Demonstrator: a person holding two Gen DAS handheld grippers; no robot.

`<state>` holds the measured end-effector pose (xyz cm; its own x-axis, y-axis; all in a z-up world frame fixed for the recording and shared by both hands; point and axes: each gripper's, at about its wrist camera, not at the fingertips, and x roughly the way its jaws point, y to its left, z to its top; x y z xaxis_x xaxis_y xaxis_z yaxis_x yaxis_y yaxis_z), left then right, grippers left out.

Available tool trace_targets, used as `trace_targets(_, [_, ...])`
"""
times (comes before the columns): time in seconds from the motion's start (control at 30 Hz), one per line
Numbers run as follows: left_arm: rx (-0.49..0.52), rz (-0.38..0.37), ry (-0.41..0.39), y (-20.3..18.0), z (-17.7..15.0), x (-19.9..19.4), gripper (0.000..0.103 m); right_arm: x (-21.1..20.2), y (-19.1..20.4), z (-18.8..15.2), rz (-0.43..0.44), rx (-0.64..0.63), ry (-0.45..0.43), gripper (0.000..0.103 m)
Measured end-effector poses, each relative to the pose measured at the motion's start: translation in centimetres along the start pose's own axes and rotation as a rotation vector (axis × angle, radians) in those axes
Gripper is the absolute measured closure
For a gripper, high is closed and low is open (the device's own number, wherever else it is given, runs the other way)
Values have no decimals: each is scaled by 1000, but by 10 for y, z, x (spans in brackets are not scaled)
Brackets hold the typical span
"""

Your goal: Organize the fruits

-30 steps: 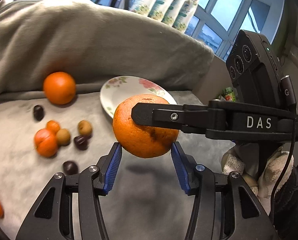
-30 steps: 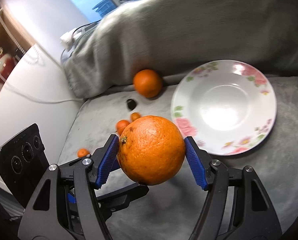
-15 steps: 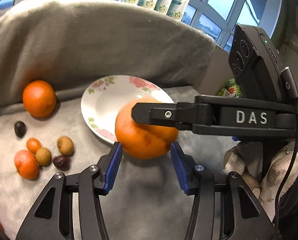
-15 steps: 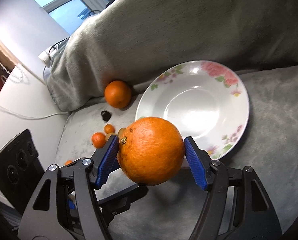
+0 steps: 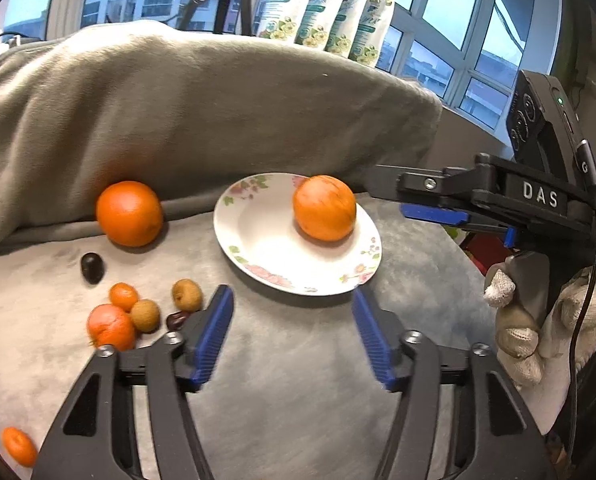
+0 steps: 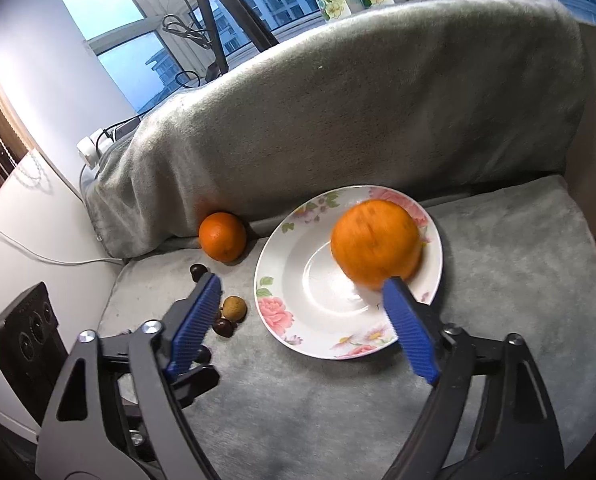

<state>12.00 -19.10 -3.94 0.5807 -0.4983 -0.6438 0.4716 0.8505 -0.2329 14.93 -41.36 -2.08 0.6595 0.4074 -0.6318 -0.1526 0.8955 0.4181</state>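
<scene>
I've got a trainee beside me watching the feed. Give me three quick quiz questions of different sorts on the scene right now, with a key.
1. True or false: the right gripper grips an orange.
2. Where does the second large orange lie? A: on the plate. B: against the grey blanket's fold, left of the plate. C: between the left gripper's fingers.
3. Fill in: the orange on the plate sits on the floral plate's ____ side in the left wrist view.

Key: 1 false, its jaws stand open with nothing between them. 2 B. 3 right.
</scene>
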Motion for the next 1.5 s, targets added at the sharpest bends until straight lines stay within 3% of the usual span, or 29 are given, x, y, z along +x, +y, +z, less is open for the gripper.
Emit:
trace_targets(0.1, [-5, 19, -12, 5, -1, -8, 30, -3, 7, -2, -28, -40, -11, 15])
trace_targets(0.4, [25, 128, -55, 30, -13, -45, 30, -13, 27, -10, -83, -130, -40, 7])
trace_targets(0.87, [-52, 296, -101, 86, -60, -112, 30, 2, 69, -21, -60, -284, -46, 7])
trace_targets(1.5, [-196, 368, -79, 140, -115, -146, 30, 40, 117, -36, -11, -415, 34, 9])
